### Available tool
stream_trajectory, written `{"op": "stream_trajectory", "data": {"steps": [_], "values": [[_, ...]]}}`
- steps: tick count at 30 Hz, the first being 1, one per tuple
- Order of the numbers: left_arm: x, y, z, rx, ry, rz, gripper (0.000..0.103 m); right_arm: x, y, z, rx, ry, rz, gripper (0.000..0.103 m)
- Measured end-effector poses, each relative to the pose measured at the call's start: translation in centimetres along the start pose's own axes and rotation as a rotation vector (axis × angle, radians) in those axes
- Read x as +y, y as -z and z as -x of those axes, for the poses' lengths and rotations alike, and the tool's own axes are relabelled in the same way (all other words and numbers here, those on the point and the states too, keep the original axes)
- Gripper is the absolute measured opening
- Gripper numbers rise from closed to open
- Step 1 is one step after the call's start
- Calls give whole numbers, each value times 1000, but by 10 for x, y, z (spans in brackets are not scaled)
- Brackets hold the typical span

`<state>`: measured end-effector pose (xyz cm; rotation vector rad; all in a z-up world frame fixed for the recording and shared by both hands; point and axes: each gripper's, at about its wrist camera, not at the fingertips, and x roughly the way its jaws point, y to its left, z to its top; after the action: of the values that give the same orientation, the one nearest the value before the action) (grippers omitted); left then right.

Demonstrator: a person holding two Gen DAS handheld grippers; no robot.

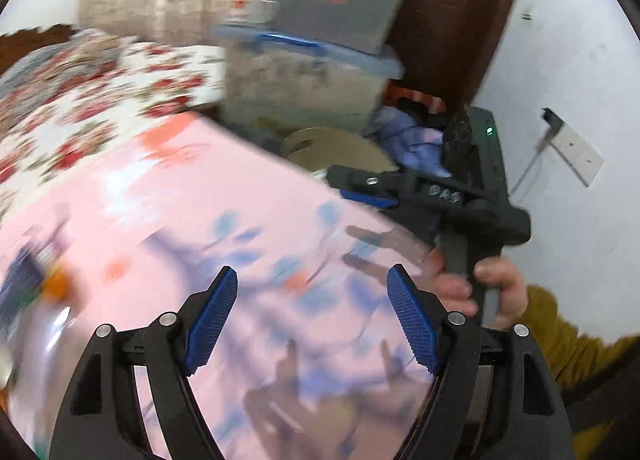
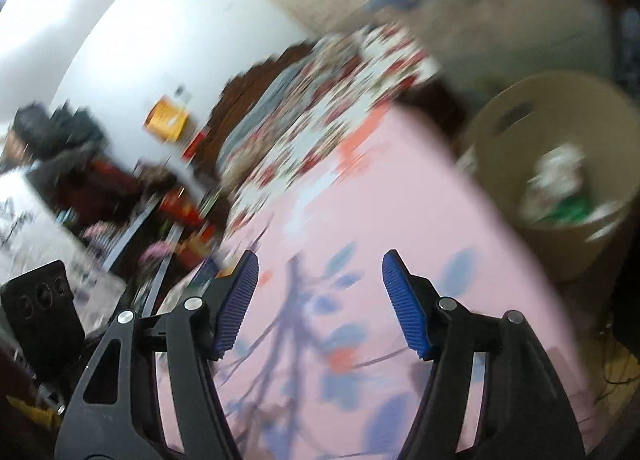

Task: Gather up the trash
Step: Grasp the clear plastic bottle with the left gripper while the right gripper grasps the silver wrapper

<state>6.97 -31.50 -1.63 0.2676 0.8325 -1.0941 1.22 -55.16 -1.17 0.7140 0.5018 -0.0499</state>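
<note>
Blue-padded left gripper (image 1: pixel 310 312) and right gripper (image 2: pixel 318 296) both released and empty above pink floral sheet (image 2: pixel 400 188), round tan cardboard bin (image 2: pixel 560 108) holding crumpled white-green trash (image 2: pixel 560 188) at right of frame

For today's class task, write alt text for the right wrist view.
Open, empty tongs hover over a pink sheet with blue leaf prints. To the right stands a tan round bin holding crumpled trash; the picture is motion-blurred.

My left gripper (image 1: pixel 310 316) gaping, nothing between its pads, pink flowered sheet (image 1: pixel 192 228) blurred beneath, right gripper (image 1: pixel 420 188) in hand (image 1: pixel 480 288) at far right, stacked tubs (image 1: pixel 320 60) beyond.
</note>
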Motion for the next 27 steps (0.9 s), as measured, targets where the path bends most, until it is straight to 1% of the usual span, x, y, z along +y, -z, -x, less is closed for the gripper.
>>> {"op": "stream_trajectory", "data": {"steps": [3, 5, 6, 7, 8, 11, 13, 14, 16, 17, 19, 21, 22, 23, 24, 26, 27], "values": [[46, 40, 45, 7, -106, 96, 73, 31, 24, -29, 88, -52, 41, 65], [76, 62, 72, -7, -174, 158, 73, 54, 42, -49, 147, -83, 70, 65], [92, 74, 84, -17, -241, 181, 73, 65, 51, -59, 175, -94, 86, 65], [108, 85, 94, -16, -326, 202, 73, 76, 60, -71, 207, -103, 103, 65], [117, 91, 99, -12, -364, 221, 74, 84, 68, -80, 231, -107, 116, 65], [152, 115, 109, -3, -387, 309, 74, 119, 101, -105, 305, -107, 186, 66], [160, 125, 109, 0, -396, 322, 74, 142, 121, -118, 348, -97, 259, 68], [165, 129, 107, 2, -396, 326, 74, 151, 130, -120, 361, -92, 285, 74], [167, 137, 105, 7, -383, 330, 73, 170, 147, -127, 377, -68, 333, 80], [167, 139, 104, 7, -365, 325, 71, 178, 155, -130, 388, -60, 356, 80], [163, 145, 104, 0, -349, 305, 65, 188, 166, -133, 402, -42, 399, 80], [162, 147, 96, 20, -299, 303, 42, 194, 174, -137, 411, 2, 439, 79], [162, 150, 92, 29, -248, 327, 41, 196, 179, -140, 420, 12, 445, 71], [160, 150, 89, 34, -229, 338, 40, 196, 182, -141, 426, 15, 443, 51], [158, 150, 87, 27, -222, 334, 39, 195, 183, -141, 428, 31, 446, 41], [147, 152, 84, 26, -212, 317, 39, 191, 181, -135, 417, 43, 444, 30], [143, 153, 82, 26, -195, 318, 39, 186, 180, -131, 417, 41, 428, 27]]}}
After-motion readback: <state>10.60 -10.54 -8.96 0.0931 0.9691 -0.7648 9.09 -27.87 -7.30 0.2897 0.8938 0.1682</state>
